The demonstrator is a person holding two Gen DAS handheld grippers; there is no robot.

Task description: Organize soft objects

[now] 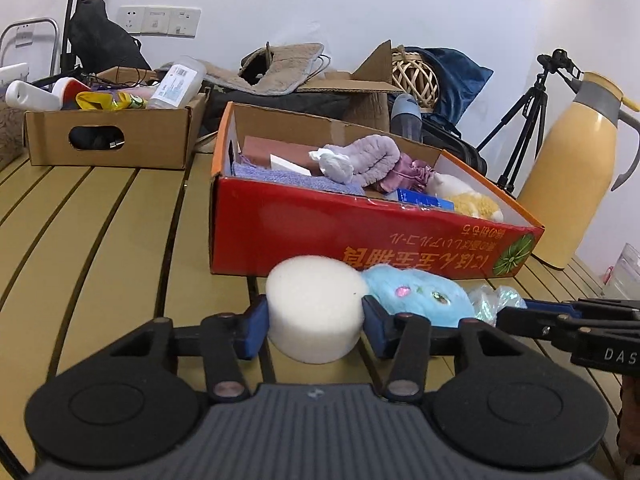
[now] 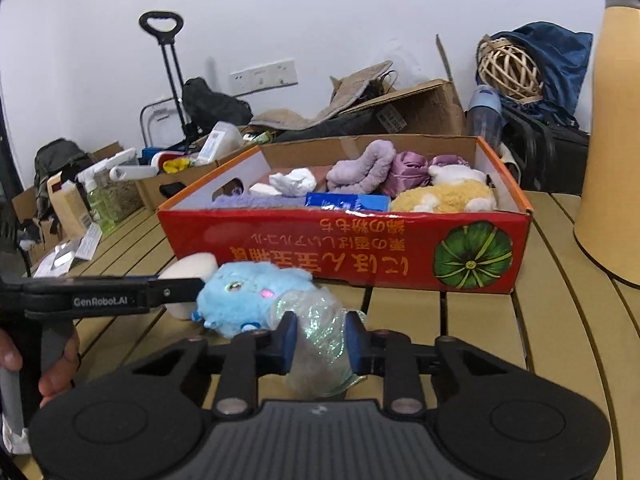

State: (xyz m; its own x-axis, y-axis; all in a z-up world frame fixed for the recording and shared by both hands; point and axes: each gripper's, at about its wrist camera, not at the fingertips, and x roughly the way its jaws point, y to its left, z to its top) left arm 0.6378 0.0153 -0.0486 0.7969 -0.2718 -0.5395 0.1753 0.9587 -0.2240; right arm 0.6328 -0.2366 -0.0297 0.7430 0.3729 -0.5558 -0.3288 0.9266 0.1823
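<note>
Left wrist view shows the left tongs (image 1: 316, 320) closed on a squat white foam cylinder (image 1: 316, 304), matte and fine-pored, standing on the slatted tan counter (image 1: 100, 220) just before the glossy red cardboard box (image 1: 360, 236). Right wrist view shows the right tongs (image 2: 321, 340) pinching the crinkly, iridescent plastic-wrapped tail (image 2: 320, 332) of a fluffy blue plush toy (image 2: 248, 292), which lies on the counter touching the foam cylinder. Inside the box lie a ribbed lilac fleece roll (image 2: 360, 168), satin mauve cloth (image 2: 408, 168) and a woolly yellow plush (image 2: 448, 196).
</note>
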